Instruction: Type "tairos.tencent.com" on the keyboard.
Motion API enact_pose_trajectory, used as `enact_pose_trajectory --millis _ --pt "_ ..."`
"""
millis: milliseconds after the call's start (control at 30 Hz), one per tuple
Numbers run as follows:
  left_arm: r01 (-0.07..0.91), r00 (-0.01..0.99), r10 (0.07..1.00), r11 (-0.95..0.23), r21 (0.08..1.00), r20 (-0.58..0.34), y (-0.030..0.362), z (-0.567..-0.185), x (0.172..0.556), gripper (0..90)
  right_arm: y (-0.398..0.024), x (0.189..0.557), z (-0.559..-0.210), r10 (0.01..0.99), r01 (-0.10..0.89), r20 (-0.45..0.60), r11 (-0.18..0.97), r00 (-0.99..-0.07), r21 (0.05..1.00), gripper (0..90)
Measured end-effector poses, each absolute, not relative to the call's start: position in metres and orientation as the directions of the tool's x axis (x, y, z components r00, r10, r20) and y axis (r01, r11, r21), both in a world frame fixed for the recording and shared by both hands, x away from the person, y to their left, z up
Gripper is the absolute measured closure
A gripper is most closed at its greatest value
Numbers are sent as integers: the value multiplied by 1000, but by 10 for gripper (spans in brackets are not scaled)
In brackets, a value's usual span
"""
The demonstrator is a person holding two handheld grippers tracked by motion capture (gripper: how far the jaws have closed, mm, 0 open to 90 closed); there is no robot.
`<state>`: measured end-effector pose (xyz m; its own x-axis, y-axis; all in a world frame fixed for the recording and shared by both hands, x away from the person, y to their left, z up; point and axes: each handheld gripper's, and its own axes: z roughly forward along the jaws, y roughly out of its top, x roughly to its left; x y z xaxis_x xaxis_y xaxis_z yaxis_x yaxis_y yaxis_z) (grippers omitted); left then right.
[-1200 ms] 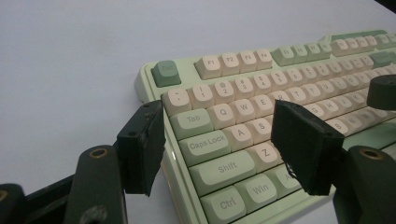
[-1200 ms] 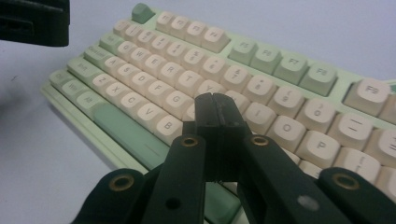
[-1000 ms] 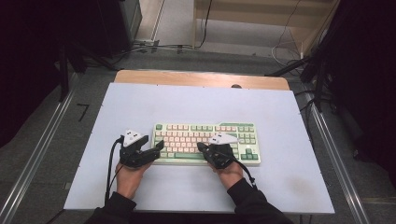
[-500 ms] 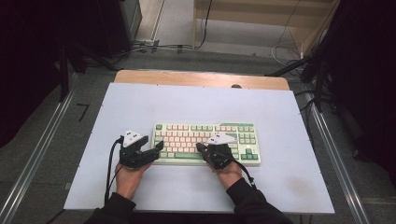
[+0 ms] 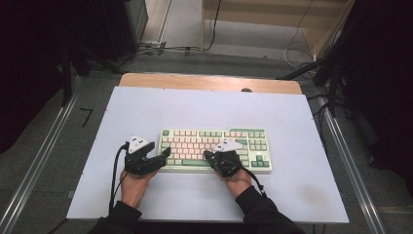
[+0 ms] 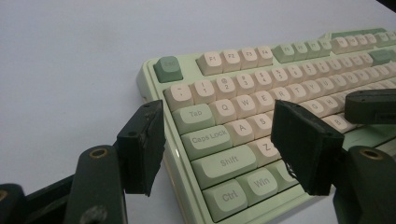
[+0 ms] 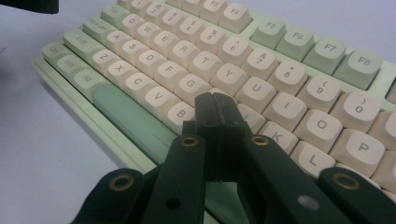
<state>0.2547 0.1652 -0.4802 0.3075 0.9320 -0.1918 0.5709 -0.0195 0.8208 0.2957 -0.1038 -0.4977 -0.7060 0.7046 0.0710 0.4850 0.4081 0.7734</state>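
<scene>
A pale green keyboard [image 5: 214,146] with cream and green keys lies across the middle of the white table top [image 5: 146,112]. My left gripper [image 5: 164,154] is at its left front corner. In the left gripper view it [image 6: 219,135] stands open, one jaw beside the keyboard's [image 6: 261,98] left edge and the other over the Z key area, with nothing held. My right gripper [image 5: 208,156] is low over the front key rows. In the right gripper view its jaws [image 7: 215,101] are shut together above the keyboard's [image 7: 196,51] keys near B and N, beside the green space bar [image 7: 126,116].
A wooden strip [image 5: 209,82] runs along the table's far edge. Metal rails [image 5: 44,156] flank the table, and cables [image 5: 160,48] lie on the floor behind. Bare table surface lies left, right and behind the keyboard. The right gripper's tip [image 6: 373,106] shows in the left gripper view.
</scene>
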Motion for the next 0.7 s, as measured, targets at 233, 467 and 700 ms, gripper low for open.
enact_pose_trajectory --millis 233,467,700 --pt "569 307 933 -20 822 -190 165 -480 254 355 -107 296 -491 704 488 109 364 -702 793 771" --pt "563 311 933 -26 826 -182 163 -479 255 356 -117 300 -485 738 506 133 308 -661 806 397" --pt "565 335 925 -45 824 -180 158 -479 259 473 -121 298 -486 753 508 108 323 -649 799 307"
